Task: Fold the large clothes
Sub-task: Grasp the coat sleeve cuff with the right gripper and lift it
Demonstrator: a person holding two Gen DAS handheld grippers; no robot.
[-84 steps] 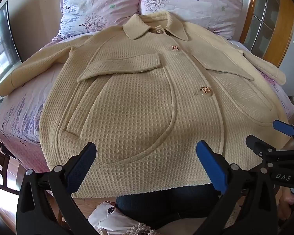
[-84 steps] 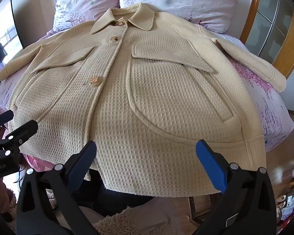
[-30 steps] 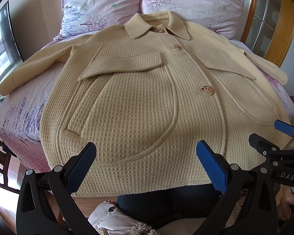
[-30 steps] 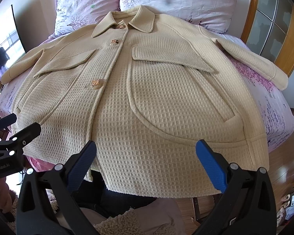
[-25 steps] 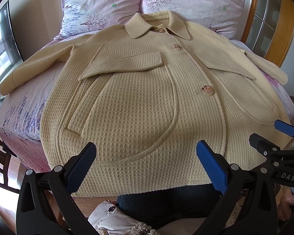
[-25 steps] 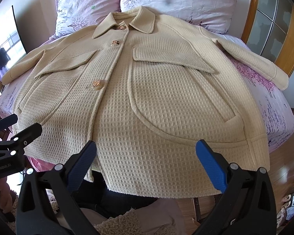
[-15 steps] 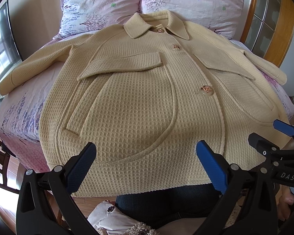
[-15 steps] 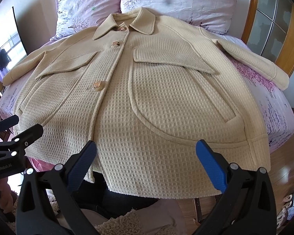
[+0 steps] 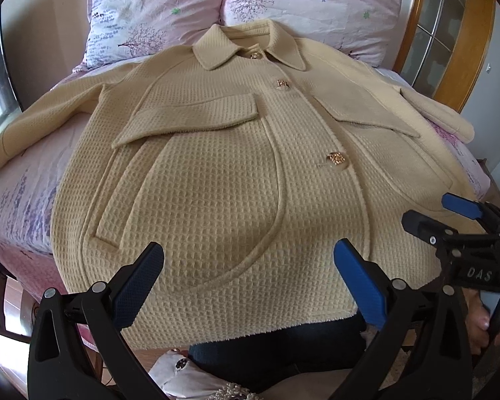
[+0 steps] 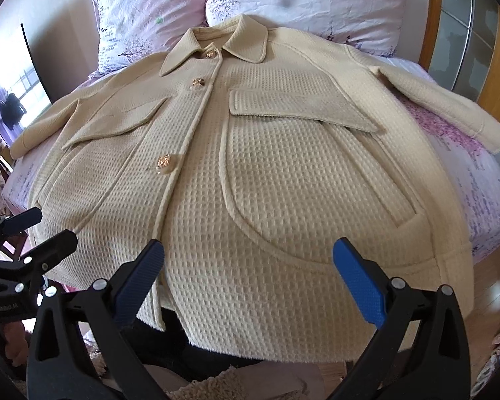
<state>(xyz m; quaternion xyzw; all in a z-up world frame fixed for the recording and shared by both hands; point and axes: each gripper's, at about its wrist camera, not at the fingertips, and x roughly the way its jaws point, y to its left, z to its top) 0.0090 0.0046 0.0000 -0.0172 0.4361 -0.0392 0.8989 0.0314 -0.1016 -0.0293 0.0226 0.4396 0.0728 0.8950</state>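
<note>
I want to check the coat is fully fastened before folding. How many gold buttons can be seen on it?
3 buttons on the coat: one at the collar, one on the upper chest, one mid-front. None shows lower down, though the hem is partly behind the grippers.

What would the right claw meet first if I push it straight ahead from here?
Likely the cream jacket, around its lower front panel near the hem; the right claw is open and empty. Depth is uncertain.

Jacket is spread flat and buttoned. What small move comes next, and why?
Probably bring the right hand-held gripper toward the right sleeve: the jacket lies unfolded on the bed, sleeves out sideways, and both hand-held grippers, left included, are open and empty.
</note>
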